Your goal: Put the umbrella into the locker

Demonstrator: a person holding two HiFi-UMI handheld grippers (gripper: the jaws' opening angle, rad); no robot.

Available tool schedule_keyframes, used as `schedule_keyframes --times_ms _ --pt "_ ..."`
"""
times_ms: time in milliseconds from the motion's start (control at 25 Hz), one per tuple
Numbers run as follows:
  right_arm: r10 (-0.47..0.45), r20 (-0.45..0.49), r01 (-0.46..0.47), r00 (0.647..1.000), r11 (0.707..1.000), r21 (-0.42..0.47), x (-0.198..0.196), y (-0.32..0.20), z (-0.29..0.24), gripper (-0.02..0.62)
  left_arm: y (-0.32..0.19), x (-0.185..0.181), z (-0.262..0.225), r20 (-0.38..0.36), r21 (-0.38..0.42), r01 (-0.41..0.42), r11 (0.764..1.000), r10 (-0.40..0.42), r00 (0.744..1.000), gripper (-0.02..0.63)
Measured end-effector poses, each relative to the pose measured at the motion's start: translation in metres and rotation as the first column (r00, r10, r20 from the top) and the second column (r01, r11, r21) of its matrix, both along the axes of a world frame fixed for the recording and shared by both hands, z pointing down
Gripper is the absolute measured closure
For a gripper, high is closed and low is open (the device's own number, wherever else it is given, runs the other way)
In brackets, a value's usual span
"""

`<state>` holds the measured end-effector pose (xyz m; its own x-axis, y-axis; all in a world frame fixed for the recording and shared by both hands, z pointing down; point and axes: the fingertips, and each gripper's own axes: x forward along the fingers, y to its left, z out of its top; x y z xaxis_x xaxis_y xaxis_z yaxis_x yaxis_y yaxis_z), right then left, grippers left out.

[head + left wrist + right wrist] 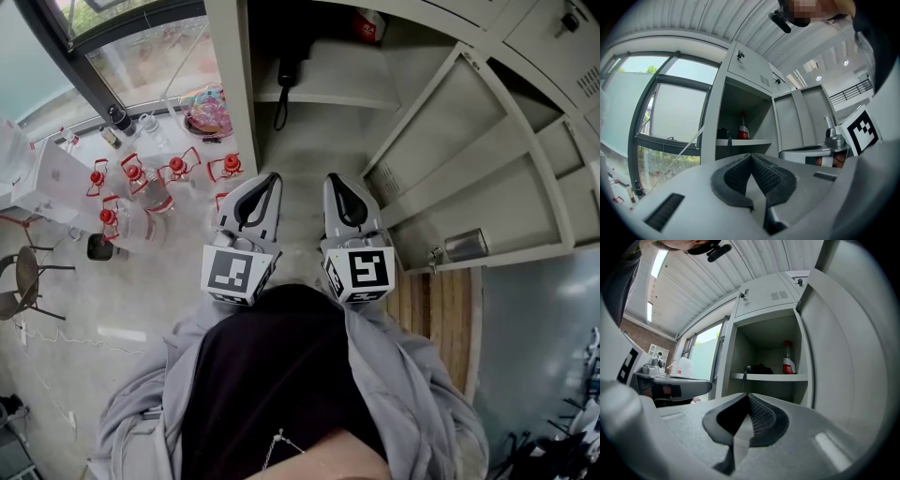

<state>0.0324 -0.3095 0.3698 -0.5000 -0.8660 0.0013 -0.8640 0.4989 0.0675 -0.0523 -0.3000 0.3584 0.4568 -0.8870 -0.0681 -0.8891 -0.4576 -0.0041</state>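
Left gripper and right gripper both pinched shut, empty, side by side facing open locker; umbrella lying on its shelf.

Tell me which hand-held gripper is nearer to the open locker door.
Right. The door stands just right of the right hand-held gripper; the left hand-held gripper is farther left.

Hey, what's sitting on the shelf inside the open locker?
A black bundle, likely the umbrella, its strap hanging over the edge, and a red-labelled bottle. Anything behind them is hidden.
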Motion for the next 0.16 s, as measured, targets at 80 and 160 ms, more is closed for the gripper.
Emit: schedule_keyframes --times_ms 80,160 --pt "-0.004 0.0 0.004 1.0 1.0 0.006 0.0006 -0.0017 -0.0012 0.592 -0.0009 0.0017 -0.0014 -0.001 -0.001 0.0 1.0 0.0 1.0 0.6" --pt "-0.007 0.001 0.007 1.0 1.0 0.012 0.0014 -0.004 -0.0026 0.591 -0.0023 0.0034 -0.0027 -0.001 -0.003 0.001 1.0 -0.001 1.0 0.6"
